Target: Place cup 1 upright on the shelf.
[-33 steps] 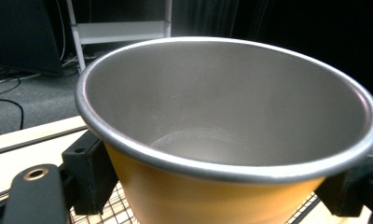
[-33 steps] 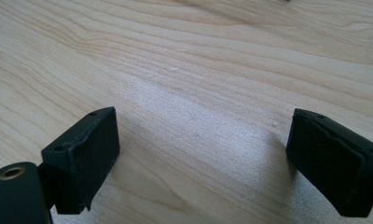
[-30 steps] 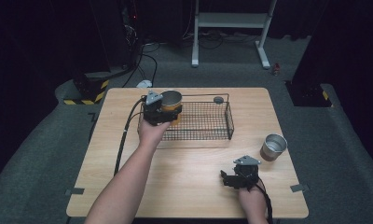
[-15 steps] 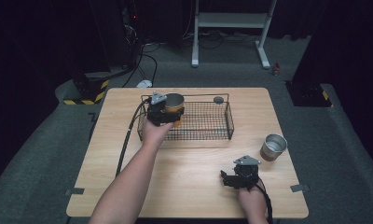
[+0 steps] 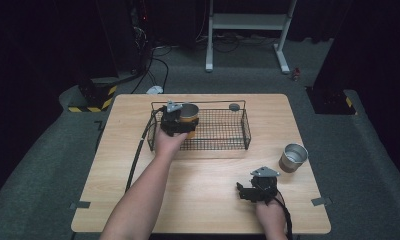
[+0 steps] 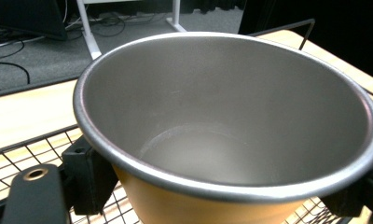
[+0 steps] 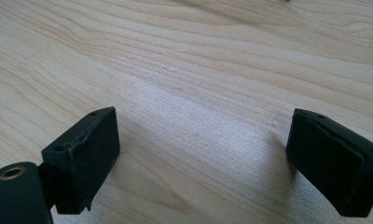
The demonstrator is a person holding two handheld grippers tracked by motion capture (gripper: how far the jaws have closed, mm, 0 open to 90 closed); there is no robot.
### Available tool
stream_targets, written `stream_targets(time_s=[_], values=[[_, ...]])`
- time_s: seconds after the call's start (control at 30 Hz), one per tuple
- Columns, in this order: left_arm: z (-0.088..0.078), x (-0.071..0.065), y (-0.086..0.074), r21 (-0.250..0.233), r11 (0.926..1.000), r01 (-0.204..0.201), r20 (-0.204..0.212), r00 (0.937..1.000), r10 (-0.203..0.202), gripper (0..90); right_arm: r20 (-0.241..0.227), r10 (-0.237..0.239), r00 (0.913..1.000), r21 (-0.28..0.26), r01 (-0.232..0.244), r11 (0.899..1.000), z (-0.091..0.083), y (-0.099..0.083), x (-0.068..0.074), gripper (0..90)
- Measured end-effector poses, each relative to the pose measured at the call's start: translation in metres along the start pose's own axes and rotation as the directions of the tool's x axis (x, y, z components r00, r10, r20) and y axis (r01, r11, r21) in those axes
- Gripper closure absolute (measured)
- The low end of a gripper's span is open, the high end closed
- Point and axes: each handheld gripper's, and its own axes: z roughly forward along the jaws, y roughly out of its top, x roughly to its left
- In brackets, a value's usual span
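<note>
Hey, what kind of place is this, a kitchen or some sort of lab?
Likely a lab or recording studio, not a kitchen: dark curtained walls, cables across grey carpet, a hazard-striped block, and one lit wooden table.

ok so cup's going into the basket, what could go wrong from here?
1. The left gripper holds the cup by its sides near the basket wall; lowering it could catch the wire rim and tip the cup.
2. The fingers sit just under the rim on a tapered wall, so the cup might slip or tilt on release.
3. A second cup stands near the open right gripper; a careless reach could knock it.
</note>
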Motion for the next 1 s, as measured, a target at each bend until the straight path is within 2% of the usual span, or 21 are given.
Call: stream_targets(time_s=[0.33, 0.53, 0.63, 0.73, 0.9, 1.0], values=[[0.004, 0.003, -0.003, 0.046, 0.9990, 0.001, -0.015, 0.9999, 0.000, 15.5, 0.000, 0.000, 1.0000, 0.000, 0.000, 1.000, 0.000, 0.000, 0.000, 9.4], [0.005, 0.003, -0.004, 0.055, 0.9984, 0.015, -0.011, 0.9998, -0.014, 15.5, 0.000, 0.000, 1.0000, -0.001, 0.000, 1.000, 0.000, 0.000, 0.000, 9.5], [0.006, 0.003, -0.003, 0.053, 0.9983, 0.025, -0.022, 0.9995, -0.024, 15.5, 0.000, 0.002, 1.0000, 0.000, -0.002, 1.000, 0.000, 0.000, 0.000, 9.5], [0.008, 0.005, -0.003, 0.056, 0.9972, 0.051, -0.024, 0.9985, -0.050, 15.5, 0.000, 0.003, 1.0000, 0.000, -0.003, 1.000, 0.000, 0.000, 0.000, 9.4], [0.011, 0.008, -0.002, 0.093, 0.9929, 0.075, -0.035, 0.9968, -0.072, 15.5, 0.000, -0.001, 1.0000, 0.000, 0.001, 1.000, 0.000, 0.000, 0.000, 9.5], [0.011, 0.009, -0.001, 0.114, 0.9914, 0.064, -0.042, 0.9973, -0.060, 15.5, 0.000, -0.001, 1.0000, 0.000, 0.001, 1.000, 0.000, 0.000, 0.000, 9.5]])
